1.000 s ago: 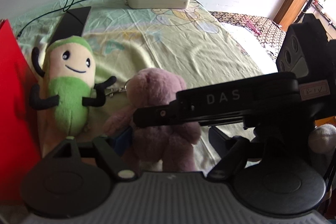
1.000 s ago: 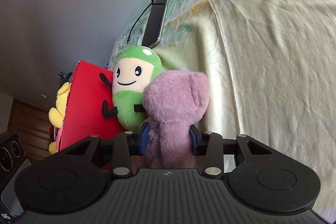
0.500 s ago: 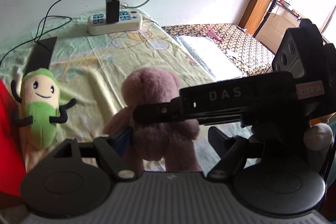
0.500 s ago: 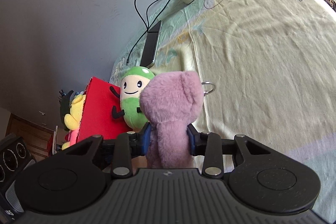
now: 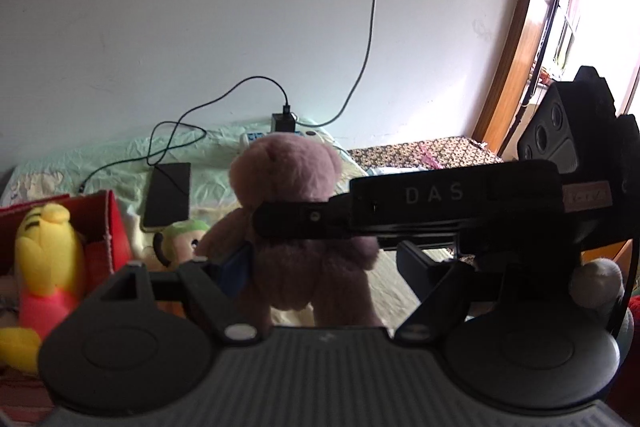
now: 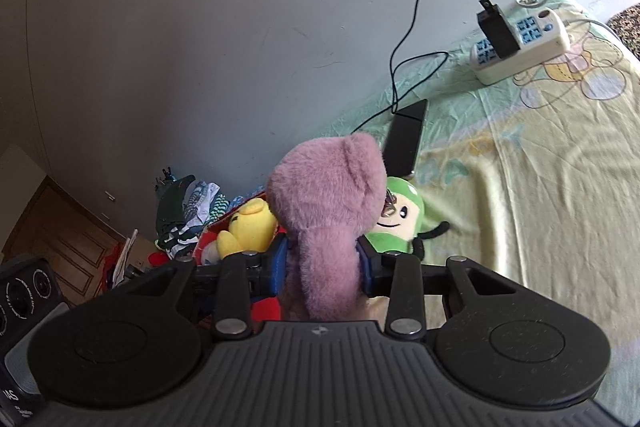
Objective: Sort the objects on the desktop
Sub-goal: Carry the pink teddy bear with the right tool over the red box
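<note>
My right gripper (image 6: 322,263) is shut on a pink plush bear (image 6: 328,203) and holds it in the air above the bed. In the left wrist view the bear (image 5: 296,211) hangs in front, with the right gripper's black body (image 5: 420,207) crossing it. My left gripper (image 5: 324,267) is open around the bear's lower body; its fingers do not press it. A green-capped plush (image 6: 394,223) lies on the sheet behind the bear. A red box (image 5: 114,227) at the left holds a yellow plush (image 5: 48,259).
A black phone (image 6: 406,135) on a charging cable lies on the yellow-green sheet (image 6: 540,187). A white power strip (image 6: 520,51) with a black charger sits by the wall. A patterned surface (image 5: 420,155) and a wooden door frame (image 5: 516,27) are to the right.
The right gripper has lifted the pink bear clear of the sheet and moved it toward the red box. Both views have tilted up, and the yellow plush in the box has come into sight.
</note>
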